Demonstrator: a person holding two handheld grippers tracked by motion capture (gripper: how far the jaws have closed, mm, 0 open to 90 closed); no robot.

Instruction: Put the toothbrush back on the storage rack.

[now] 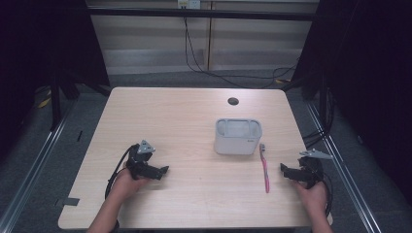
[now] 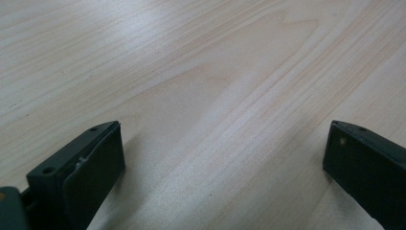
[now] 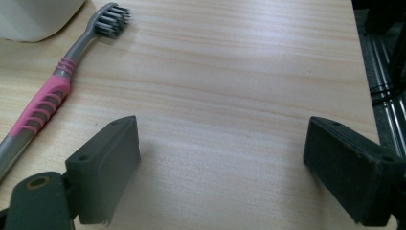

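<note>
Lower left of the high view: left gripper (image 1: pixel 163 170) held low over the table (image 1: pixel 184 111), cable looping back past the hand (image 1: pixel 127 180). Its own view shows both jaws spread wide apart on either side of bare pale wood grain, nothing between them.

Lower right of the high view: right gripper (image 1: pixel 283 168) near the table's right edge, grey plate on top, jaws pointing toward frame left. In the right gripper view its jaws (image 3: pixel 220 163) stand wide apart, empty, over bare wood.

Toothbrush (image 1: pixel 265 168) lies flat just beside the right gripper, toward frame centre, head at the far end. The right gripper view adds detail the high view lacks: pink ribbed grip on a grey handle, dark bristles, toothbrush (image 3: pixel 52 96) running up the left of the frame to a corner of the container (image 3: pixel 33 17).

Mid-frame, high view: white rectangular container (image 1: pixel 237 137), open top, upright, just left of the brush head. A small mark on its front face is too small to read.

Farther: dark round hole (image 1: pixel 233 101) in the tabletop. Beyond the table, grey floor, black cables (image 1: pixel 214 73) trailing from a wall outlet, pale wall panels; dark curtains at both sides.
</note>
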